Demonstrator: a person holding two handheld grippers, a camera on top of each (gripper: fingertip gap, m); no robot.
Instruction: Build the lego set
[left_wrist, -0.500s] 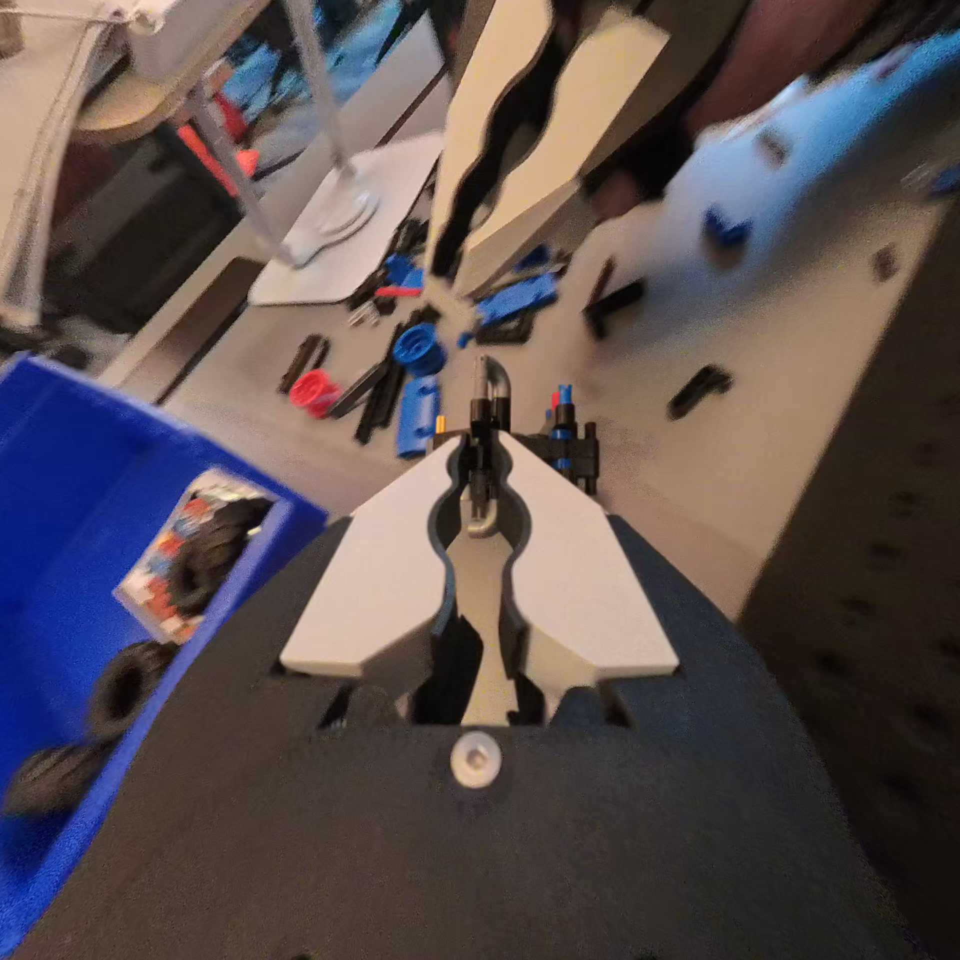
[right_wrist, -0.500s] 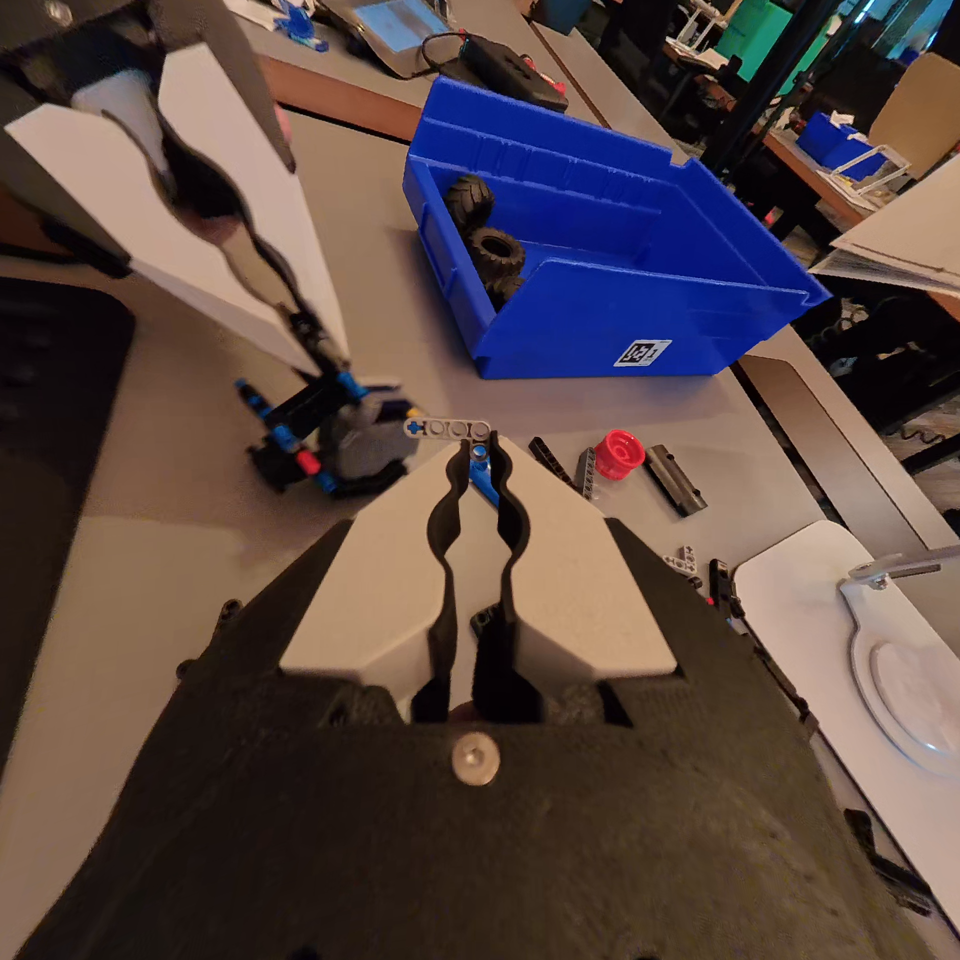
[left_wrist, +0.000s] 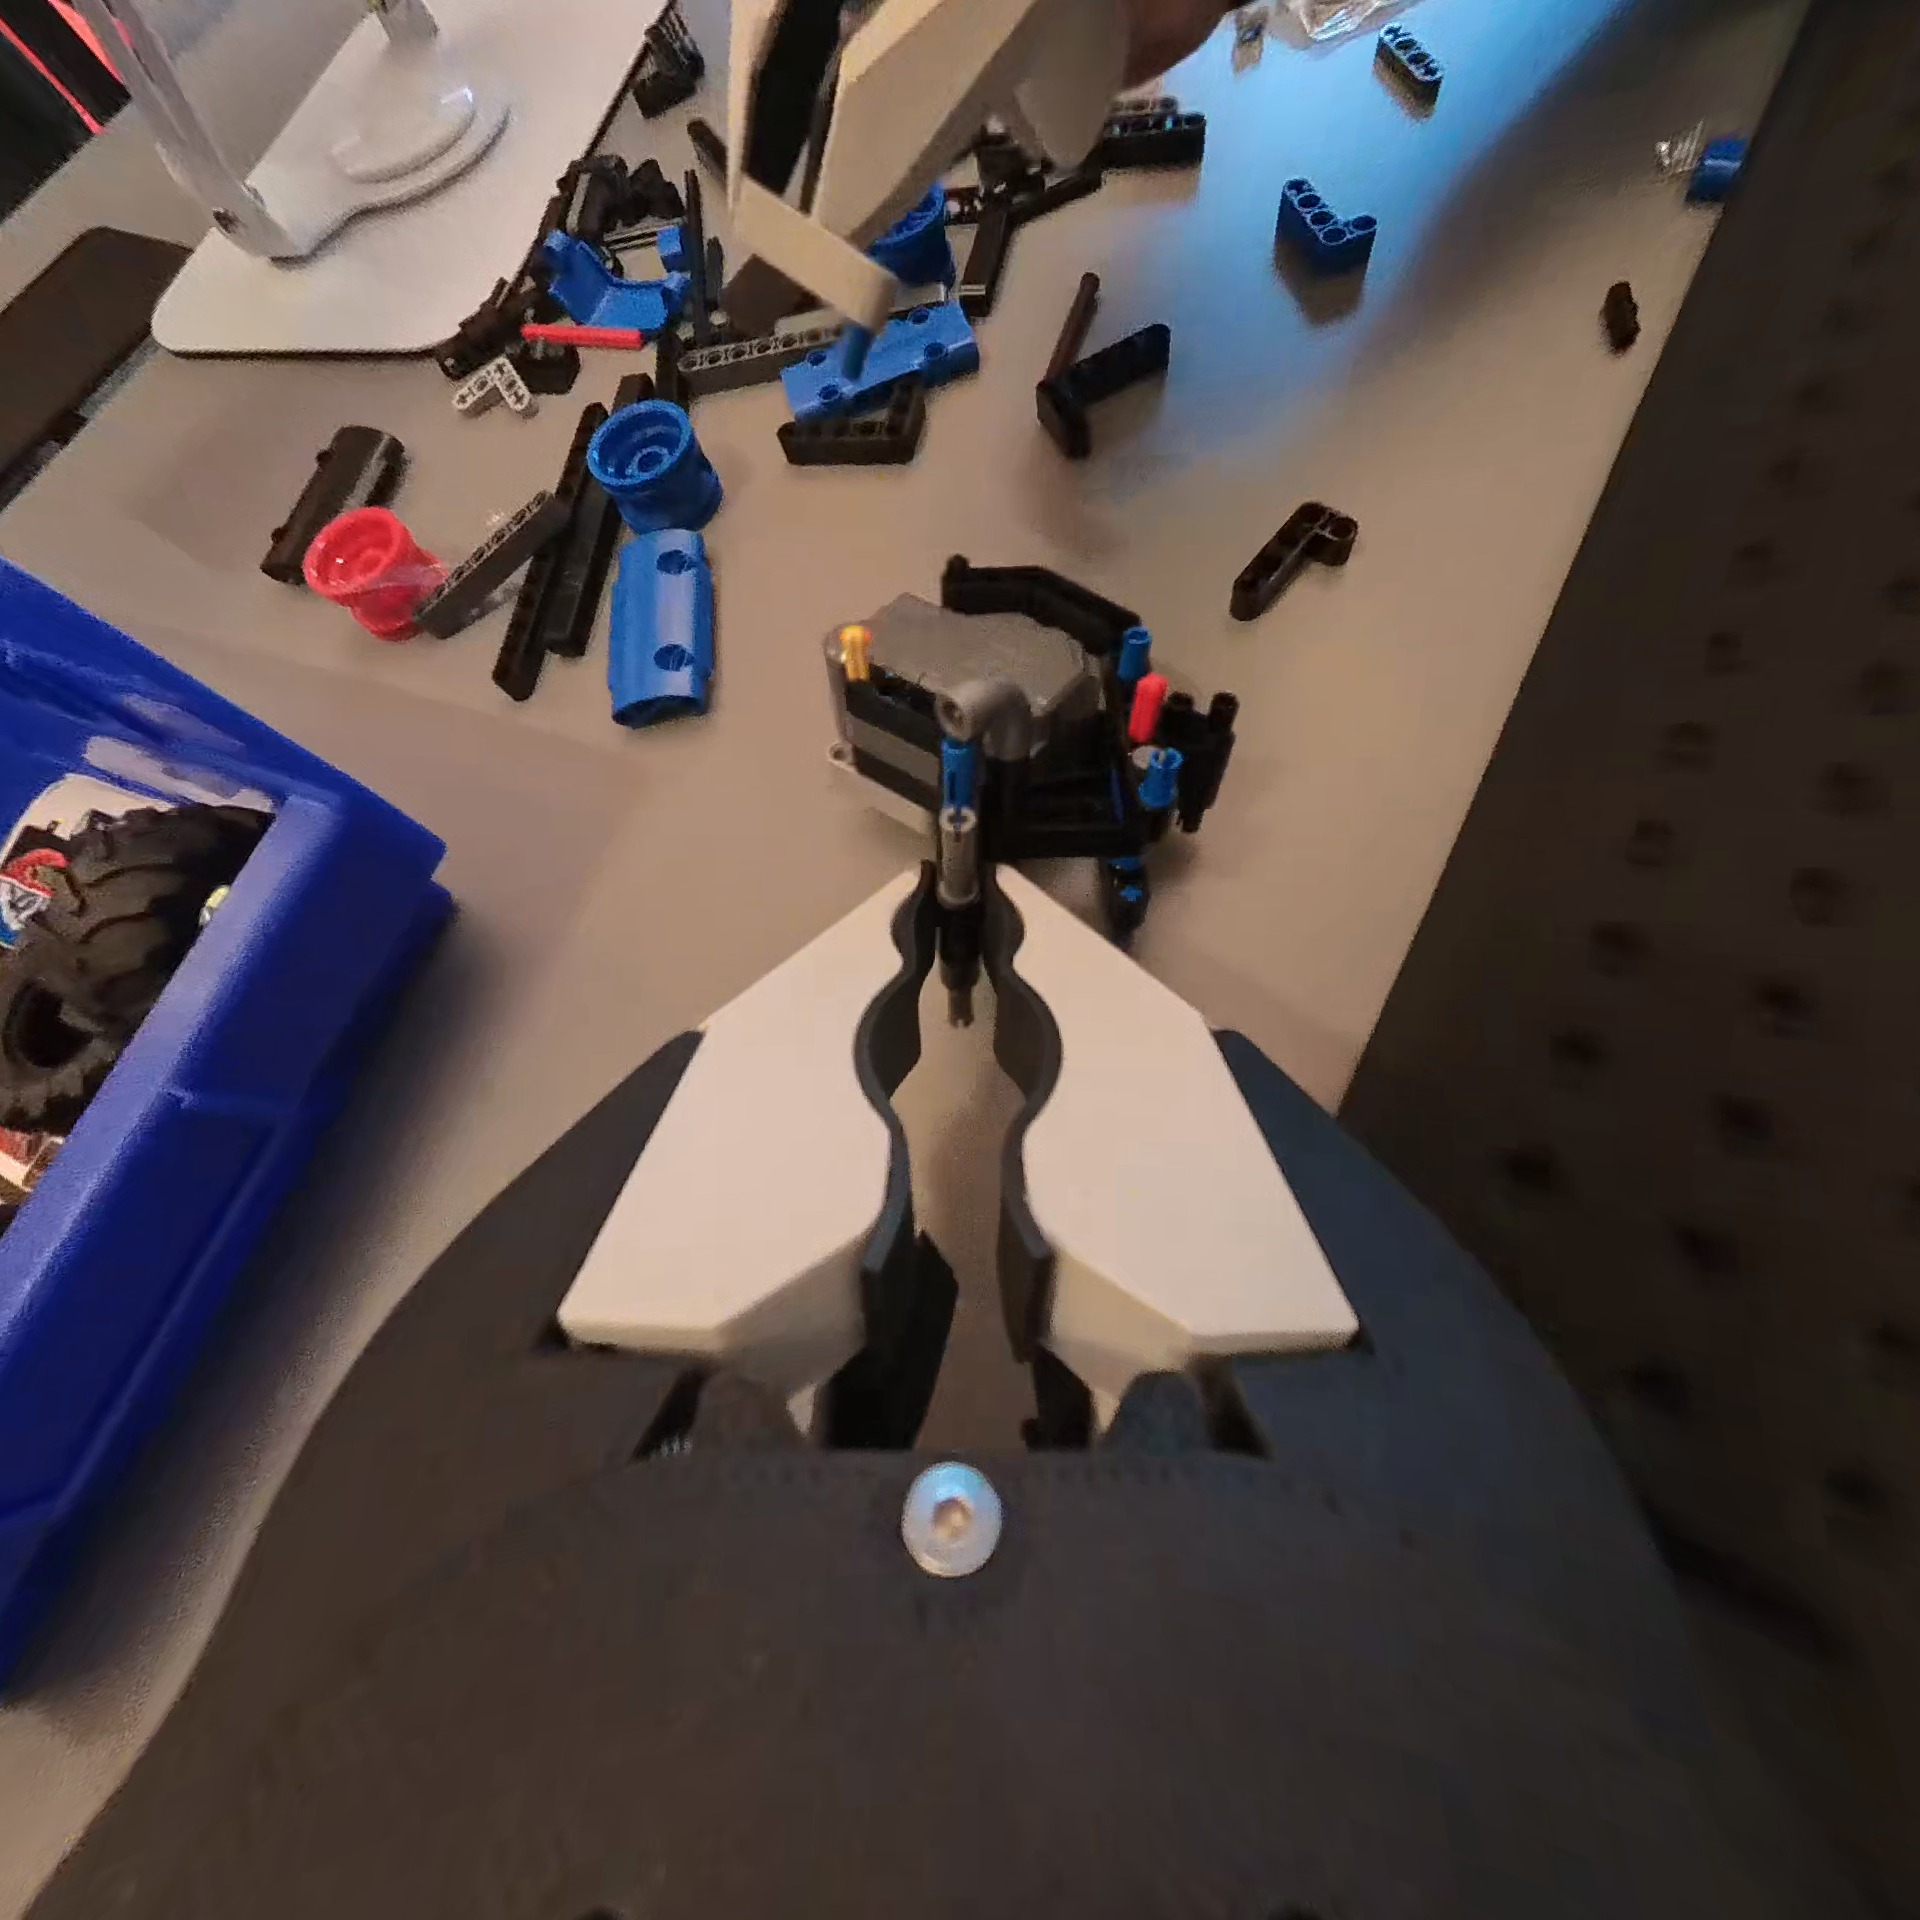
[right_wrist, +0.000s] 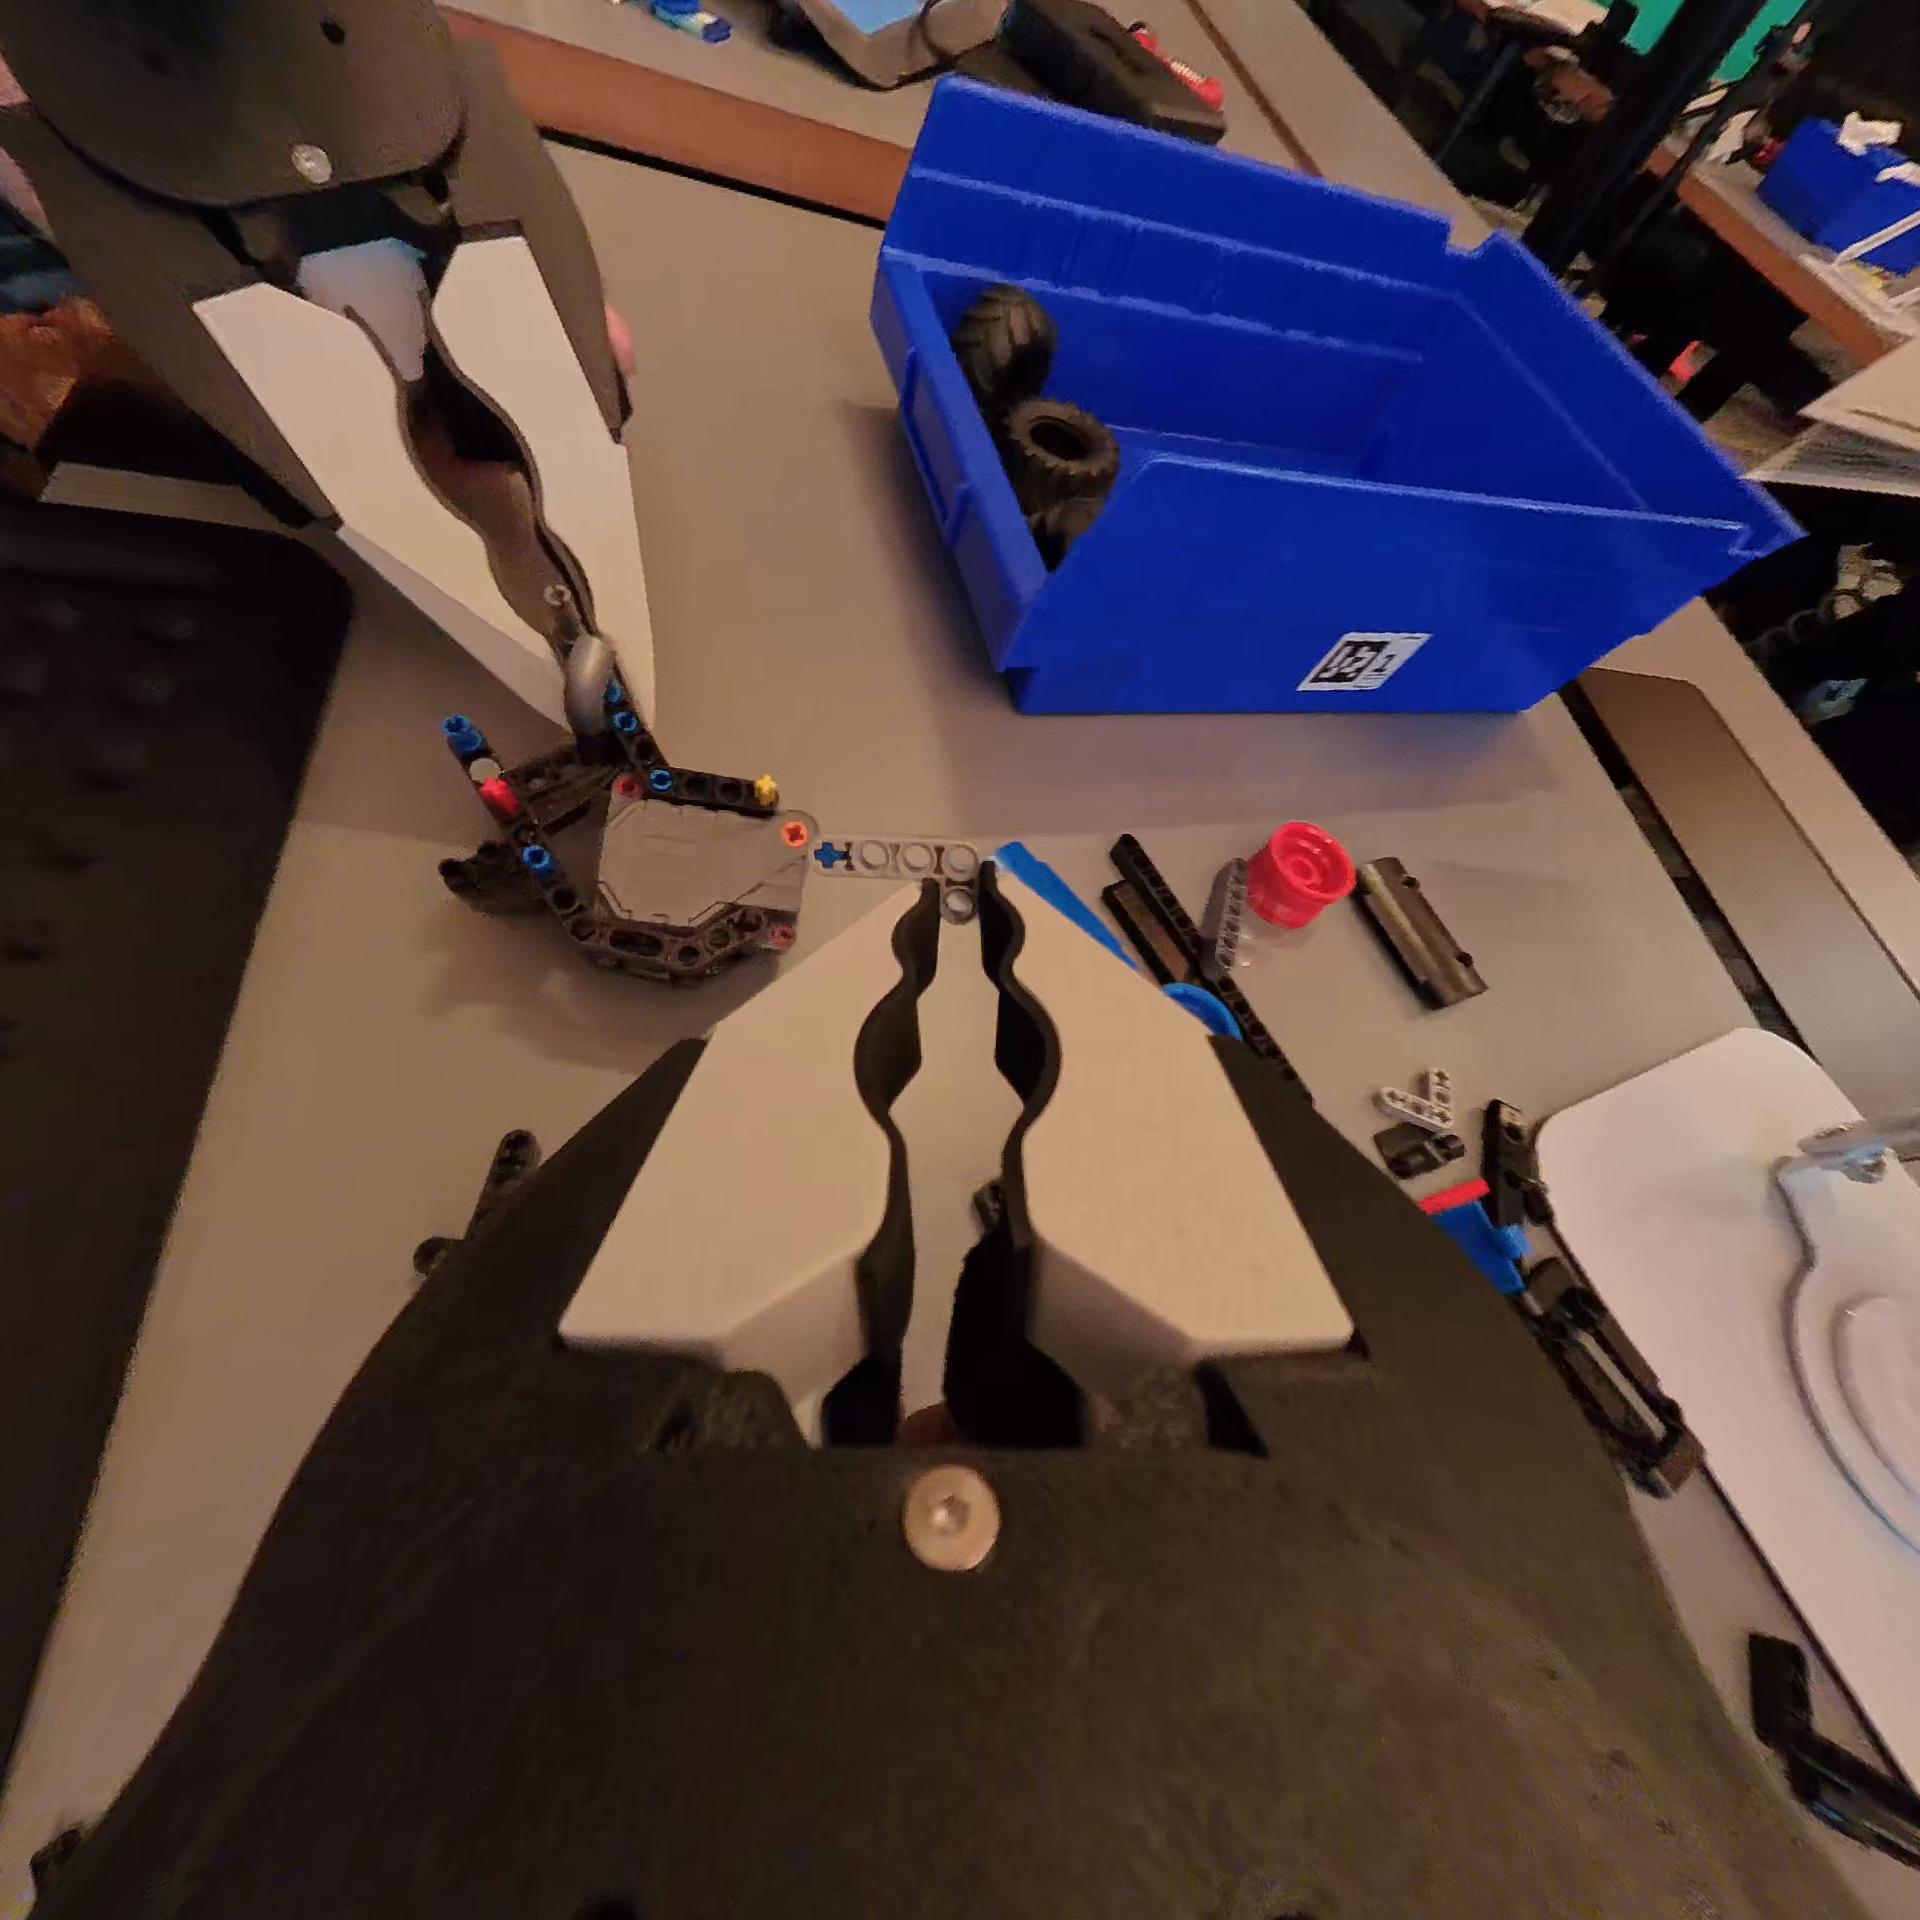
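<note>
Steadiness matters: left gripper (left_wrist: 958, 914) pinches the assembly (right_wrist: 634, 831); right gripper (right_wrist: 958, 902), clamping a grey beam (right_wrist: 904, 858), should approach level.

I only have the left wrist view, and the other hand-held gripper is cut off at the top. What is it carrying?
Observer: The right hand-held gripper is shut on a light grey angled beam with a blue pin in its far end.
Operator: Where is that pin relative to the assembly?
Observer: In the right wrist view the pin points at the assembly, beside its grey block's corner. I cannot tell the gap between them.
</note>
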